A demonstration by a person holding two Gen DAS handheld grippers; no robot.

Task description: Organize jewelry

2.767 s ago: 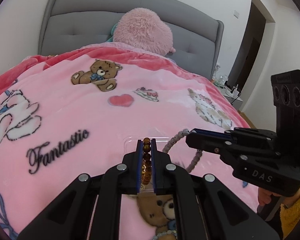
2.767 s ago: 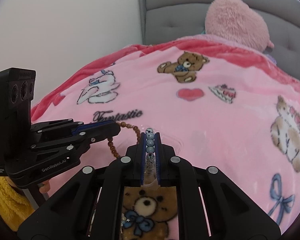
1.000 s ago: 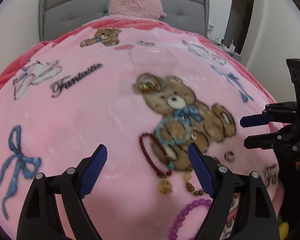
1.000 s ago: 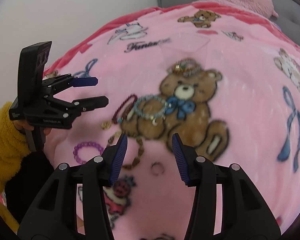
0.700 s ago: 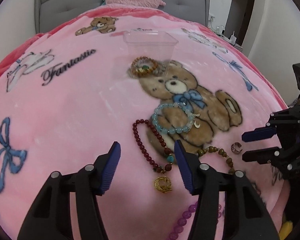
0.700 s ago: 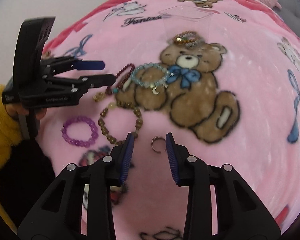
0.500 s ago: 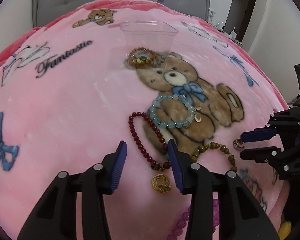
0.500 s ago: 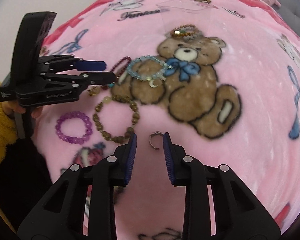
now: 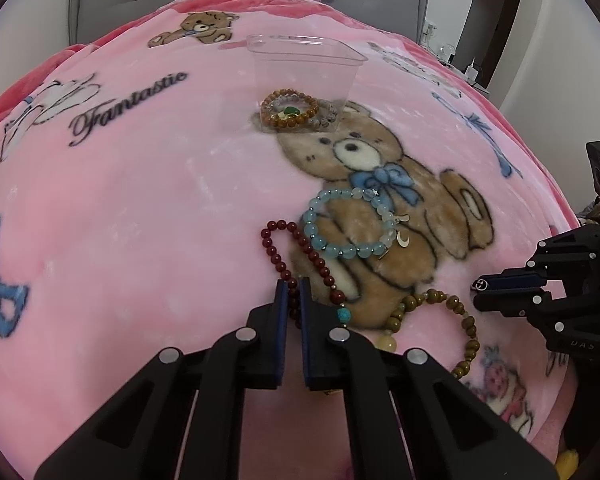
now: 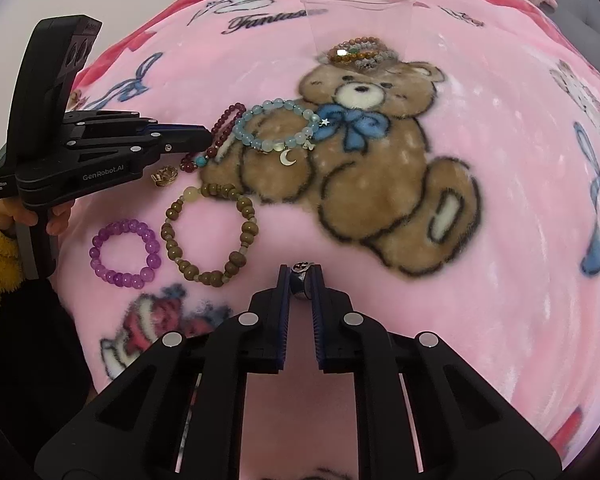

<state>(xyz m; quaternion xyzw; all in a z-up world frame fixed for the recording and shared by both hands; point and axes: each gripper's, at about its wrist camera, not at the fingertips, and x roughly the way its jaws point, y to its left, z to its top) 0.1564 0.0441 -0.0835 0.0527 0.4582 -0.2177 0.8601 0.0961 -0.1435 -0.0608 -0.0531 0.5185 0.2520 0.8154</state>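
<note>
The left gripper [image 9: 293, 286] is pinched on the dark red bead string [image 9: 296, 250], and the right gripper [image 10: 300, 276] is pinched on a small silver ring [image 10: 301, 276] — both still low on the pink blanket [image 9: 140, 208]. A straight lift is advised, so the red string is not snagged on the light blue bracelet [image 9: 350, 222] touching it, before both are carried to the clear cup [image 9: 304, 64]. Only in the right view are the purple bracelet [image 10: 125, 254] and the gold charm [image 10: 165, 175] shown — the left gripper's own body hides them.
</note>
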